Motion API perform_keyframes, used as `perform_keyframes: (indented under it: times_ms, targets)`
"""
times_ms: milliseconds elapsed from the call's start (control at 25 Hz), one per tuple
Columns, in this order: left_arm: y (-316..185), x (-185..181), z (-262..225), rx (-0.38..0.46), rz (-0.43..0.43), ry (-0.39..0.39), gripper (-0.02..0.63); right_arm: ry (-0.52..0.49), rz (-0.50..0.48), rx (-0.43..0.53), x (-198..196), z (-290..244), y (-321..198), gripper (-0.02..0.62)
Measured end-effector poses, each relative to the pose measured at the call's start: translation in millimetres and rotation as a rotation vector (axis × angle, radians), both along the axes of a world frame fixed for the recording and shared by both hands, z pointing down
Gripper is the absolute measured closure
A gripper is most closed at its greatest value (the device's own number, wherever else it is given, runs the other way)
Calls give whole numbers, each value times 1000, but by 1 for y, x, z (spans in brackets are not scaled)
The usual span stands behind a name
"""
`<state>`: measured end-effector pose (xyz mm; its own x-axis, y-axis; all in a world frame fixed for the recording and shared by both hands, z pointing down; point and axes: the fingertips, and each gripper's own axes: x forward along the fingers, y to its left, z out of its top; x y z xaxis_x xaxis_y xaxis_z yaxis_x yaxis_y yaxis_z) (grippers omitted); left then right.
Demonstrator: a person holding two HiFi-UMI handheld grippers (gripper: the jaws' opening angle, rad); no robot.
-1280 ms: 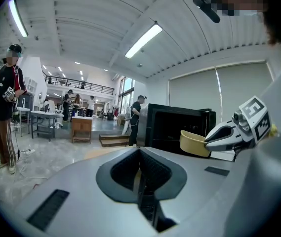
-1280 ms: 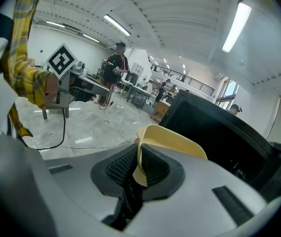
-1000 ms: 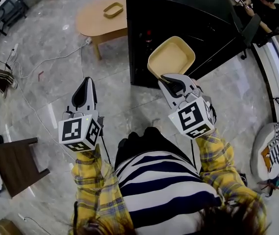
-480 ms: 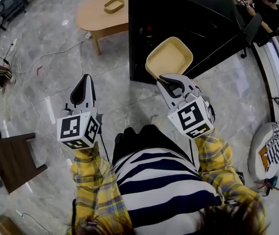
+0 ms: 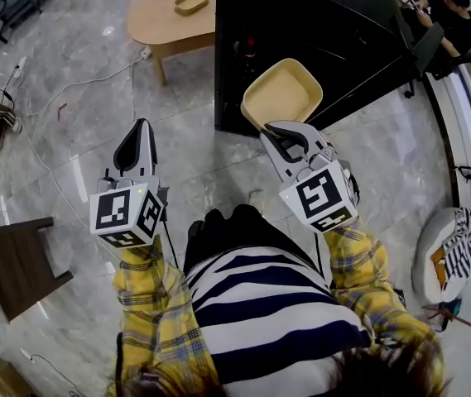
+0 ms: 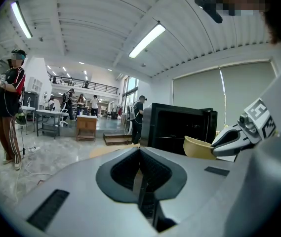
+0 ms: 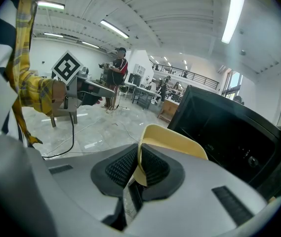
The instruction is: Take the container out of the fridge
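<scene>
A shallow yellow container [image 5: 281,93] hangs in the air in front of the black fridge [image 5: 318,31], level with its open front. My right gripper [image 5: 278,132] is shut on the container's near rim; in the right gripper view the rim [image 7: 139,168] is pinched between the ribbed pads and the container [image 7: 172,141] rises ahead of them. My left gripper [image 5: 135,137] is held out over the floor to the left, jaws together, nothing between them. In the left gripper view the jaws [image 6: 139,158] meet, with the container [image 6: 198,147] at the right.
A low wooden table [image 5: 169,19] with a second yellow container [image 5: 190,1] stands left of the fridge. A cable [image 5: 78,81] runs across the marble floor. A dark wooden stool [image 5: 16,263] is at the left. A person [image 5: 458,15] sits behind the fridge; another [image 6: 9,107] stands far left.
Both grippers and the container have shifted slightly left and up in the head view as the camera moved. The grip on the container is unchanged.
</scene>
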<state>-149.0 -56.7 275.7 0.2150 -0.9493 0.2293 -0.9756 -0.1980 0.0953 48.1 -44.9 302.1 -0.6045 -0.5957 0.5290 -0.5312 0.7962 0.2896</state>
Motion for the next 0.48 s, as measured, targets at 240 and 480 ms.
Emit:
perform_keyframes:
  times_ms: [240,480]
  targets:
    - [-1,2,2,-8,-3,4,592,5,-9,-8,1,3,-2,551]
    - [-4,0,4,-8,-6,2,592,-1,-18,-4,-3,4,-5,551]
